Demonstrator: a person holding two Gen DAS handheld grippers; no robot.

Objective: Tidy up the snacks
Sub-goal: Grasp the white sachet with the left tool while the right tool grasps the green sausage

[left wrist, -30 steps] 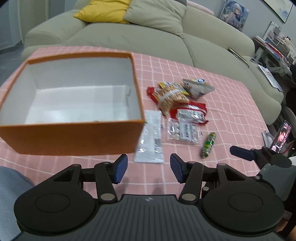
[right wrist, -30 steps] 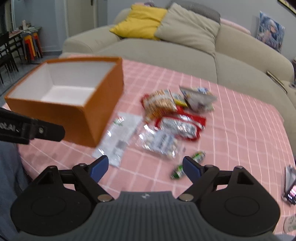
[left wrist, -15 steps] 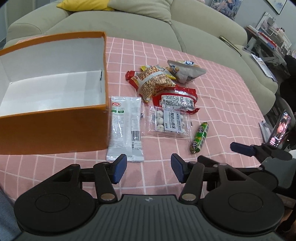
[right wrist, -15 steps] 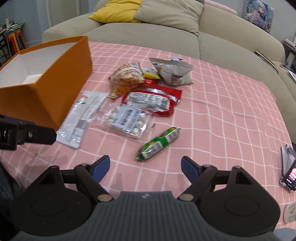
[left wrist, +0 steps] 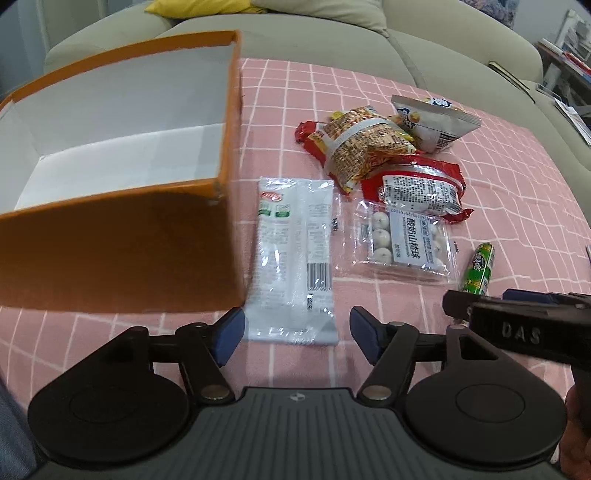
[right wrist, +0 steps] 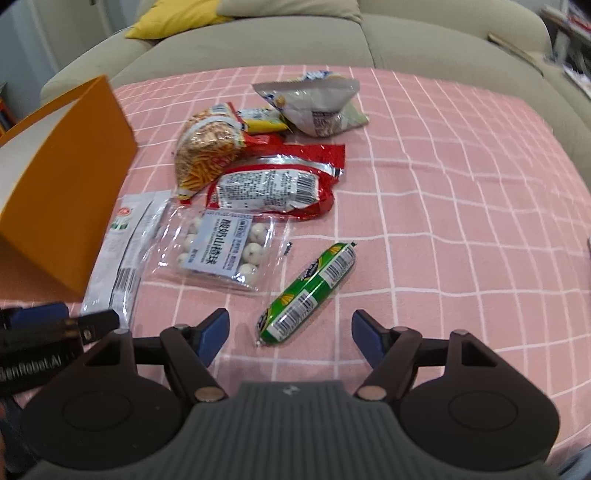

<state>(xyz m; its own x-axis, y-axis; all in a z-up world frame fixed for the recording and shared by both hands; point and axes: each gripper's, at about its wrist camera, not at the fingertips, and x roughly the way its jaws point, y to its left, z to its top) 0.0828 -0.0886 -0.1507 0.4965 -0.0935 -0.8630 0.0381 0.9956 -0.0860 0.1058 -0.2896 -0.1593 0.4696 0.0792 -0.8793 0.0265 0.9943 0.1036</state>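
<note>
An empty orange box (left wrist: 122, 236) with a white inside stands at the left on the pink checked tablecloth (left wrist: 498, 177). Beside it lie a long white packet (left wrist: 291, 254), a clear bag of white balls (left wrist: 404, 240), a red packet (left wrist: 417, 188), an orange snack bag (left wrist: 362, 144), a grey bag (left wrist: 436, 122) and a green sausage (right wrist: 308, 293). My left gripper (left wrist: 295, 334) is open, its fingers at either side of the white packet's near end. My right gripper (right wrist: 290, 334) is open, just short of the sausage's near end.
A beige sofa (right wrist: 295, 40) with a yellow cushion (right wrist: 170, 18) runs behind the table. The right gripper's body (left wrist: 524, 332) shows at the right of the left wrist view. The box also shows in the right wrist view (right wrist: 70, 177).
Both grippers have moved forward and down toward the snacks. The left now frames the white packet and the right has neared the green sausage. Both stay open.
</note>
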